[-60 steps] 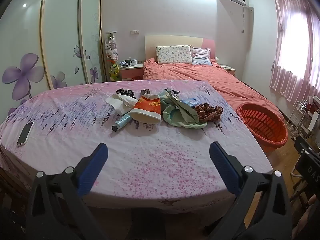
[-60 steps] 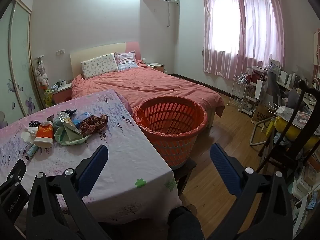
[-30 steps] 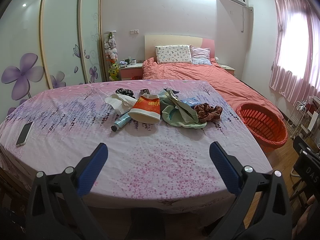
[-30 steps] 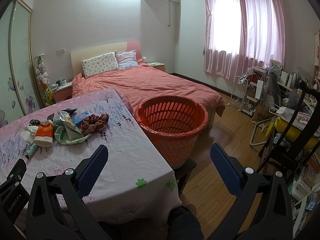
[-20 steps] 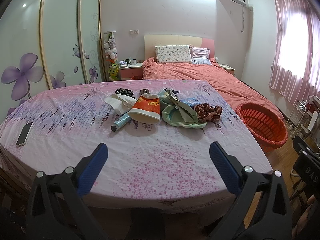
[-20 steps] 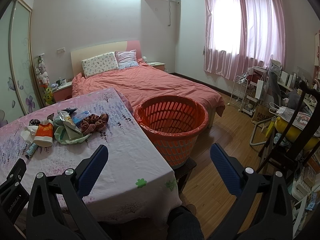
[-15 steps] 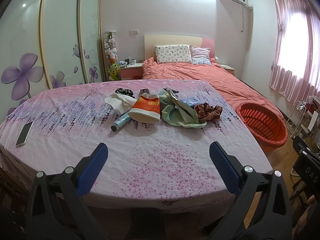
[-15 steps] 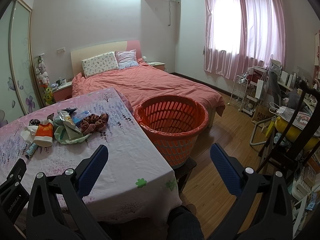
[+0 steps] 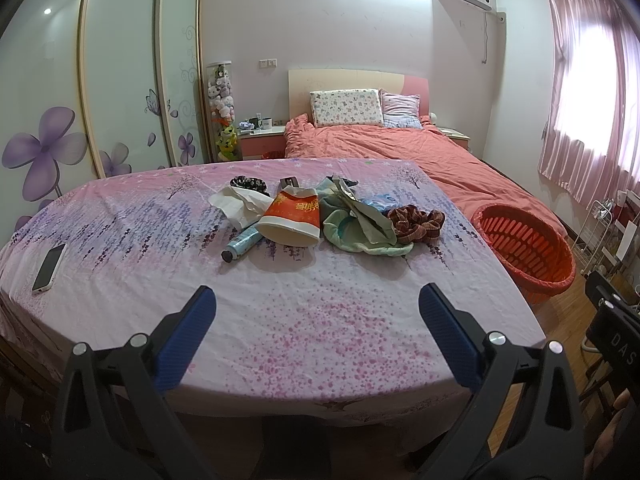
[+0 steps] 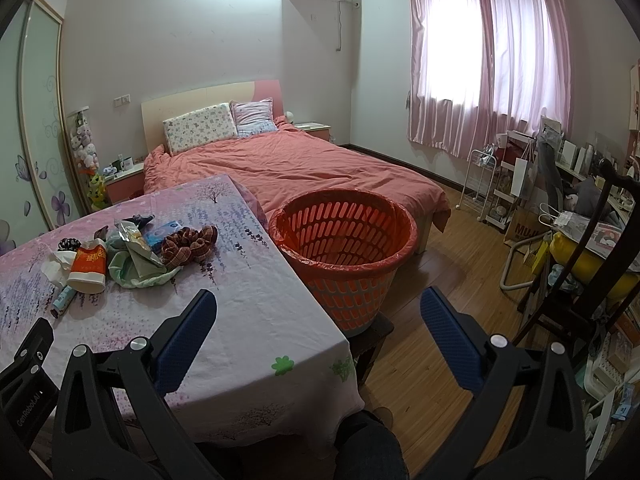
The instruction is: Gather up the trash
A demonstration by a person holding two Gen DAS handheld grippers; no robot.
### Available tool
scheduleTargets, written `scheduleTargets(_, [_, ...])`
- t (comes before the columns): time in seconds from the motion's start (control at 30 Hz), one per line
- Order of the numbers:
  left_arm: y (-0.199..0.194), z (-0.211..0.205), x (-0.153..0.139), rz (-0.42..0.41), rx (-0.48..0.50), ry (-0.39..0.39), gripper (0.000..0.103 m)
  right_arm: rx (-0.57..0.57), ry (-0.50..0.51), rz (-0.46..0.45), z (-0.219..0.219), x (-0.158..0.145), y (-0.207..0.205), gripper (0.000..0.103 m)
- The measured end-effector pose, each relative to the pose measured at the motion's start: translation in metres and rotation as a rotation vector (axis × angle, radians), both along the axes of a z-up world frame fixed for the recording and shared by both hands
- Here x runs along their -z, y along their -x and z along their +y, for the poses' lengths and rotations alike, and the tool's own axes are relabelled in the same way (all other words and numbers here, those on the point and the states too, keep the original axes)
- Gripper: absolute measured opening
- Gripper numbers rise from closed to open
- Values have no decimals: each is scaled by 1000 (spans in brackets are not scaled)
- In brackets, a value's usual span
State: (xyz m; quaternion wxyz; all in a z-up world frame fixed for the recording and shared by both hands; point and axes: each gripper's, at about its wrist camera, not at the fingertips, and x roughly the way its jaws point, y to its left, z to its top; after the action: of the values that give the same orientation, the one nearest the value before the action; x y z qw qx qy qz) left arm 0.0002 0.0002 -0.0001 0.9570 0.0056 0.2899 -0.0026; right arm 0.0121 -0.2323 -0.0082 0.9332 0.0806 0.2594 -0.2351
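Nothing has really moved in the last couple seconds. Both the left tongs (image 9: 316, 312) and right tongs (image 10: 318, 314) hang wide and empty. The trash pile (image 9: 316, 216) sits mid-desk (image 9: 280, 320), the orange basket (image 10: 344, 256) beside it looks empty, so collecting hasn't started.

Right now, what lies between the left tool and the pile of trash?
Only bare tablecloth separates the left tool from the trash pile, clearest in the left wrist view.

bare tablecloth (image 9: 304, 312) nearside, litter pile (image 9: 320, 216) beyond, basket (image 10: 344, 256) rightward
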Motion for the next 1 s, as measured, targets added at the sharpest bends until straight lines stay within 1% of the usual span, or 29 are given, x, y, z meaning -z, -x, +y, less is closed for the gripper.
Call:
scheduleTargets(0.33, [0,0,0,1,1,0,99,2,-3,-2,1,-1,9,101])
scheduleTargets(1.0, [0,0,0,1,0,-1,99,2,-3,1,1,0,7,101])
